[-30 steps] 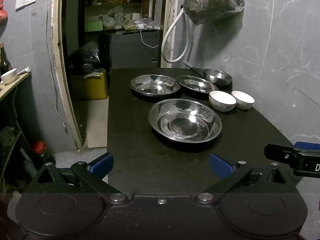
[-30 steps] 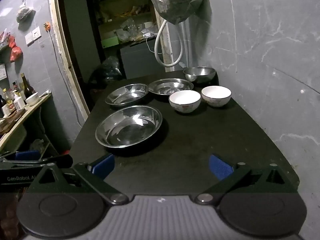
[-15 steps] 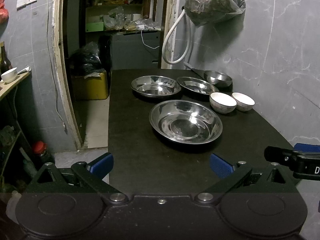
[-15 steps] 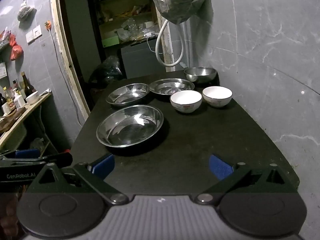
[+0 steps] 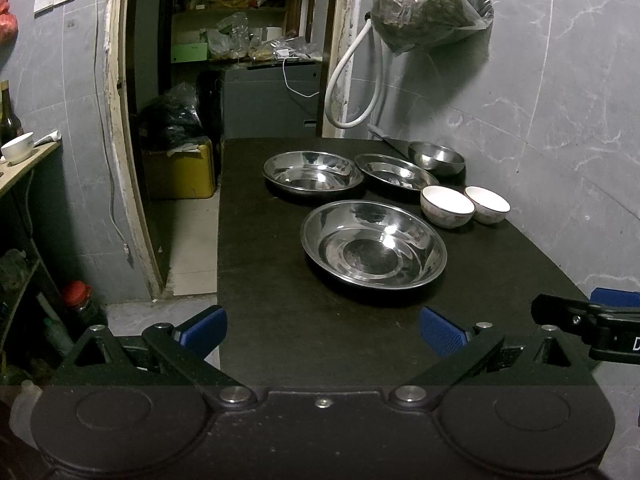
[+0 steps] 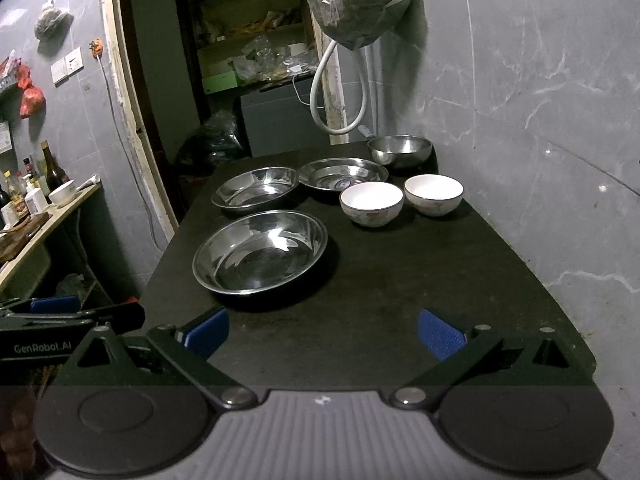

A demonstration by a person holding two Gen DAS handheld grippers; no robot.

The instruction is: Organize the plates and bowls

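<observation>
Steel plates, three of them, sit mouth-up on the black bench (image 5: 280, 320): the largest plate (image 5: 374, 244) nearest, two white bowls (image 6: 371, 203) beside the wall, upright. Both the left gripper (image 5: 322, 330) and right gripper (image 6: 322, 330) hover spread, empty, at the near edge.

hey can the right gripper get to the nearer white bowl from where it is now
Probably yes. The right gripper is open and empty at the table's near edge, and bare tabletop lies between it and the nearer white bowl. The big steel plate sits off to the left, out of the path.
</observation>
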